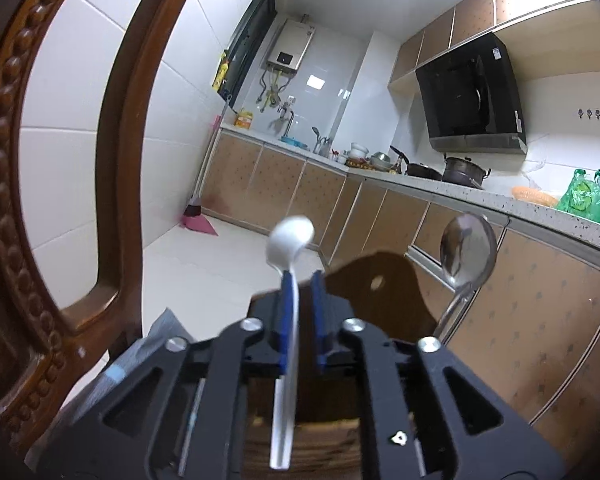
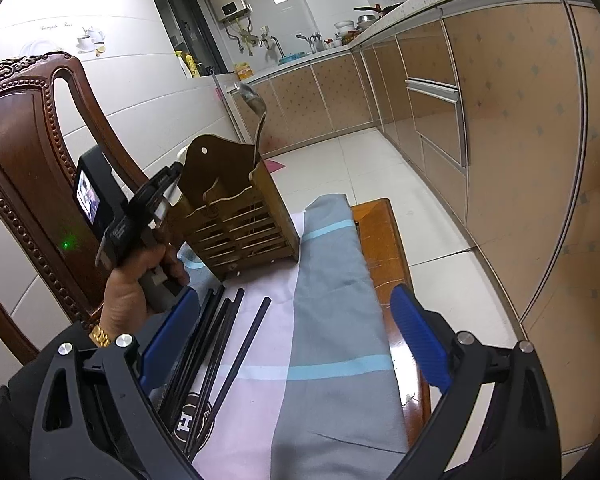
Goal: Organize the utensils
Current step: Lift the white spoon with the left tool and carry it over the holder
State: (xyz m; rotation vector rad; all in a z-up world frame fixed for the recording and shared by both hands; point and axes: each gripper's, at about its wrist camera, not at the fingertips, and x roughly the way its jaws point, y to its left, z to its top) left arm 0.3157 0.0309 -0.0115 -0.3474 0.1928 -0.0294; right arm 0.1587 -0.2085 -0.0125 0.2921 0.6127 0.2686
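Note:
My left gripper (image 1: 302,276) holds a white ceramic spoon (image 1: 290,240) between its blue pads, bowl up, just above and behind the wooden utensil holder (image 1: 380,280). A metal spoon (image 1: 466,250) stands in the holder's right side. In the right wrist view the holder (image 2: 240,208) stands on a cloth-covered table, the metal spoon (image 2: 254,102) sticking up from it, and the left gripper (image 2: 176,184) is at its left rear. Several black chopsticks (image 2: 220,340) lie on the cloth before it. My right gripper (image 2: 296,344) is open and empty above the cloth.
A carved wooden chair (image 2: 32,152) stands left of the table. The grey, pink and blue cloth (image 2: 328,320) covers most of the wooden table (image 2: 384,240). Kitchen cabinets (image 2: 500,120) run along the right; tiled floor lies beyond the table.

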